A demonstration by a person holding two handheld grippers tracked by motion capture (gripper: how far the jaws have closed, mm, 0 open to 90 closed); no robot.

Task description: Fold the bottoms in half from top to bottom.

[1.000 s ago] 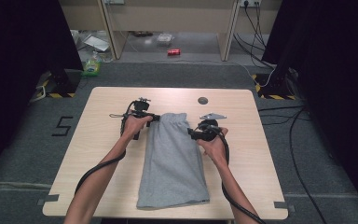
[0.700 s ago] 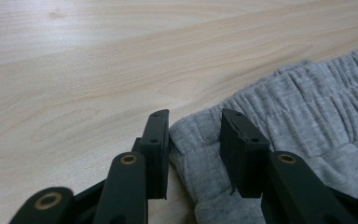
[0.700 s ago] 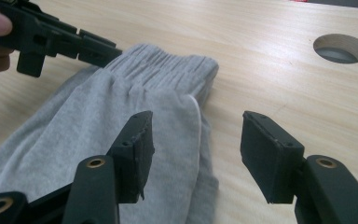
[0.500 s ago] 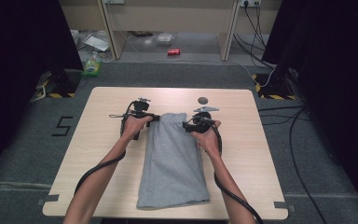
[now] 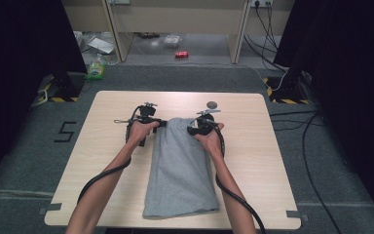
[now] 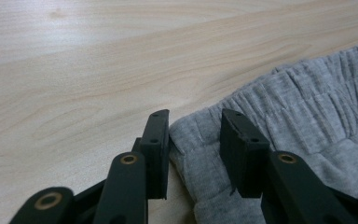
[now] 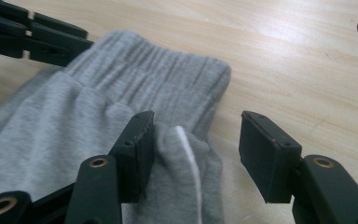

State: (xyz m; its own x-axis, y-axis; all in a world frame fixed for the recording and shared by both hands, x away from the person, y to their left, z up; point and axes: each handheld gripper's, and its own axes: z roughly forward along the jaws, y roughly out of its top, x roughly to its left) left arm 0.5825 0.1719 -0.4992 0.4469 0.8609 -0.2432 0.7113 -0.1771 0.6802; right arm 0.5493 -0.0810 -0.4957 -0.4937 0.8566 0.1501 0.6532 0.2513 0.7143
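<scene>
Grey sweatpants (image 5: pixel 180 170) lie folded lengthwise on the wooden table (image 5: pixel 272 161), with the elastic waistband at the far end. My left gripper (image 5: pixel 161 124) sits low at the waistband's left corner. In the left gripper view its jaws (image 6: pixel 196 140) stand apart and the corner of the fabric (image 6: pixel 307 112) lies loose between them. My right gripper (image 5: pixel 191 130) is at the waistband's right corner. In the right gripper view it is open (image 7: pixel 196 140) over the hem of the grey cloth (image 7: pixel 74 116), where a white cord (image 7: pixel 191 158) shows. The left gripper (image 7: pixel 37 39) is across the waistband.
A round grey grommet (image 5: pixel 211 104) is set in the table just beyond the right gripper. Bare wood lies on both sides of the garment. On the floor beyond are a red can (image 5: pixel 181 54), a green bottle (image 5: pixel 96 70) and cables (image 5: pixel 311 126).
My right gripper has moved left and slightly down, from the bare wood to the waistband's right corner. The left gripper and the sweatpants have stayed put.
</scene>
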